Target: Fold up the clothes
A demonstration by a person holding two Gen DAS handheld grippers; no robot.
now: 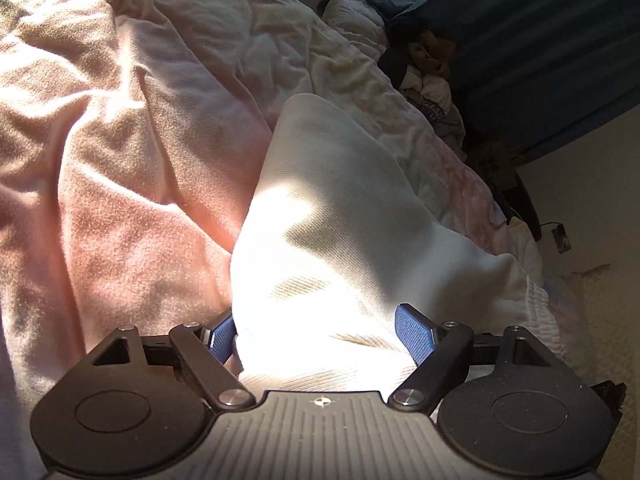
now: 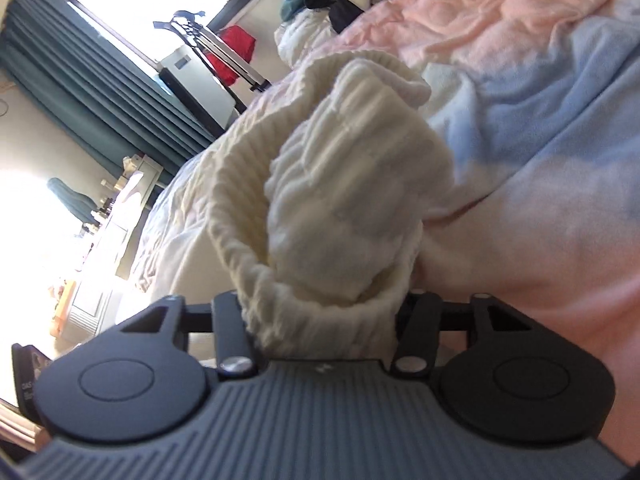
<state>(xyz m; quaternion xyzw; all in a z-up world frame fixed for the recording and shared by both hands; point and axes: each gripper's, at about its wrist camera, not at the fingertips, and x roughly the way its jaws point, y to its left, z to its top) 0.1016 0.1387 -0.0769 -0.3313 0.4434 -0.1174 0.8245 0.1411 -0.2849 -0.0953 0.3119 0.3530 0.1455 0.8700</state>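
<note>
White sock (image 1: 344,216) between both claws: left claw (image 1: 320,336) wide apart, right claw (image 2: 324,316) clamped.

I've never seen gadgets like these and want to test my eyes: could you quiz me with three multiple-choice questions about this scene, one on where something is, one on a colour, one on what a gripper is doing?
1. Where is the heap of unfolded clothes?
A. at the far end of the bed near the curtains
B. on the floor under a desk
C. in a basket

2. What colour are the left gripper's finger pads?
A. red
B. blue
C. yellow

3. What is the right gripper doing?
A. hanging open in the air
B. pressing on a book
C. carrying a ribbed cream sock whose cuff drapes over its fingers

Answers:
A, the heap of clothes sits far along the bed beside the teal curtains.
B, the pads of the left gripper are blue against white fabric.
C, the sock covers the fingers of the right gripper.
</note>
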